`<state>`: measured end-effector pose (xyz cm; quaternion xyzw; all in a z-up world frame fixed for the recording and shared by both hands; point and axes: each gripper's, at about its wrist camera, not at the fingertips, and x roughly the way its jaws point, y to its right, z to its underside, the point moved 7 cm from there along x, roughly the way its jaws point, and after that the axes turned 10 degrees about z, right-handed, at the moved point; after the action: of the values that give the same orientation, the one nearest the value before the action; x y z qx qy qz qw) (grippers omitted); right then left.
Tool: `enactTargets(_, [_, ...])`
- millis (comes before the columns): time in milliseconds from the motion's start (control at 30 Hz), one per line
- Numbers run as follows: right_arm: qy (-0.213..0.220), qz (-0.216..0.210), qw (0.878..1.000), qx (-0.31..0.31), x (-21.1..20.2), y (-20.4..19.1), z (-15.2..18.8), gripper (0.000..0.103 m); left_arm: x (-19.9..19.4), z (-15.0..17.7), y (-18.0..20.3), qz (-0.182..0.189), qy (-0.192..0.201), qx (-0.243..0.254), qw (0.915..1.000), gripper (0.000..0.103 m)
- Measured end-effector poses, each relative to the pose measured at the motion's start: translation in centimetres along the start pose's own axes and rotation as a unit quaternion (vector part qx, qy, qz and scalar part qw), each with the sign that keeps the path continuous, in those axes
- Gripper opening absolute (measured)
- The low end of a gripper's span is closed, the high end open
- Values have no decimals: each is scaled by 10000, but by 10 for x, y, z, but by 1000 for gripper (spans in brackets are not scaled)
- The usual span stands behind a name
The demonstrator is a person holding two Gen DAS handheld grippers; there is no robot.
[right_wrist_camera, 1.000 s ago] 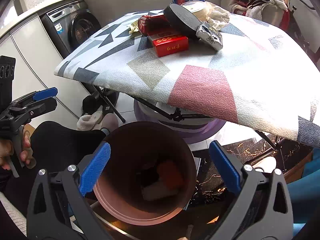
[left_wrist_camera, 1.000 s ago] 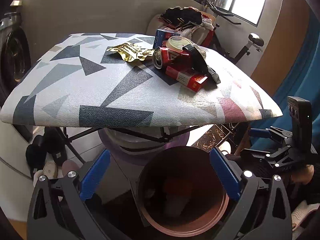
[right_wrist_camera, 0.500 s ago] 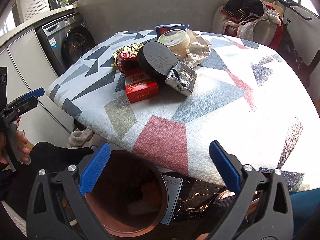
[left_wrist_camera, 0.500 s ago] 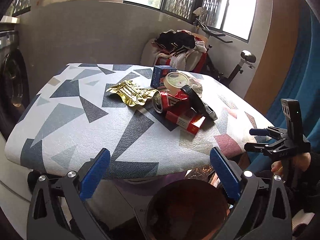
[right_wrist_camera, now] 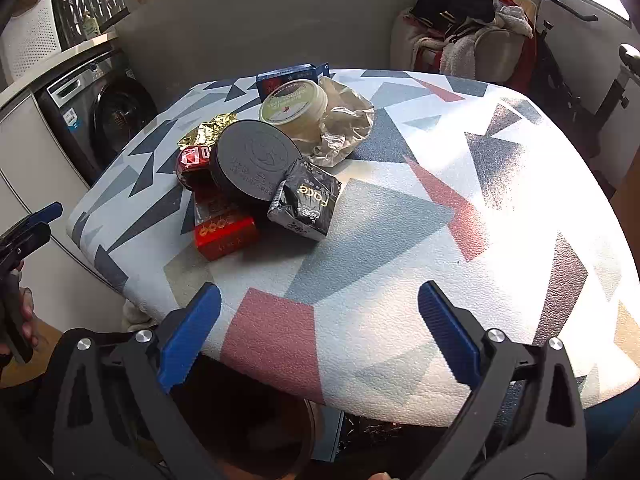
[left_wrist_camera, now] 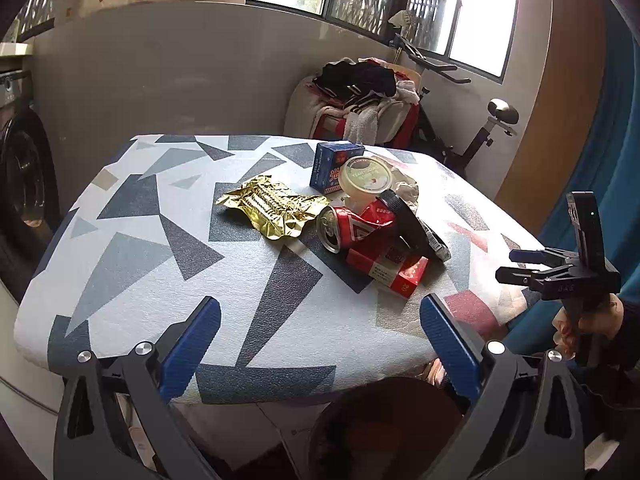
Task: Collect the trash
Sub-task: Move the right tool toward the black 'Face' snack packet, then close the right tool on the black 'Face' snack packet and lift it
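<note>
Trash lies heaped on the patterned table [left_wrist_camera: 160, 280], well ahead of the left gripper [left_wrist_camera: 320, 344], whose blue-padded fingers [left_wrist_camera: 188, 344] stand spread wide apart with nothing between them. In the left wrist view the pile sits up and to the right of that gap: a crumpled gold wrapper [left_wrist_camera: 272, 210] nearest the middle of the table, a dented red can [left_wrist_camera: 352, 228] touching its right edge, a red carton [left_wrist_camera: 388, 268] under the can, a blue box [left_wrist_camera: 334, 166] at the back and a round lidded tub [left_wrist_camera: 365, 178] just in front of it. A black disc [left_wrist_camera: 404, 224] leans on edge against the can. Below the table edge, between the fingers, the brown rim of a bin [left_wrist_camera: 384, 412] shows. At the right edge a hand grips the right gripper [left_wrist_camera: 524, 266] beside the table — its thin tips sit close together, but whether they meet I cannot tell.

From the right wrist view, the right gripper [right_wrist_camera: 320, 344] is plainly released, its pads wide apart and empty over the near table edge [right_wrist_camera: 360, 320]. The heap lies ahead and to the left: the black disc [right_wrist_camera: 256, 160] on top, the red carton [right_wrist_camera: 224, 228] beneath it, a black foil packet [right_wrist_camera: 306, 204] touching the disc's right side, the tub [right_wrist_camera: 292, 104] and a crumpled pale bag [right_wrist_camera: 344, 128] behind. The bin [right_wrist_camera: 256, 432] lies dark below the edge.
</note>
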<state>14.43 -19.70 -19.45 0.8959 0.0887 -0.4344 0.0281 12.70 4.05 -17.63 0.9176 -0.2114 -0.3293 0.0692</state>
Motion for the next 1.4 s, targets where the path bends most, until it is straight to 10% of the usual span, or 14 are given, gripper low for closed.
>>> enactTargets(867, [-399,-925,9898,1011,83,-7,-59,71,36,-10,-21,-80,-350,-330,9988,97])
enactTargets(1033, [-541,-997,9907,748,89,-22,-59,43,42,-10,-25,-102,-382,-354,9986,97])
enactTargets(1400, [-138,-946,9931,672,59,4,-52,18,43,-17,-40,-48,-361,-713,9968,97])
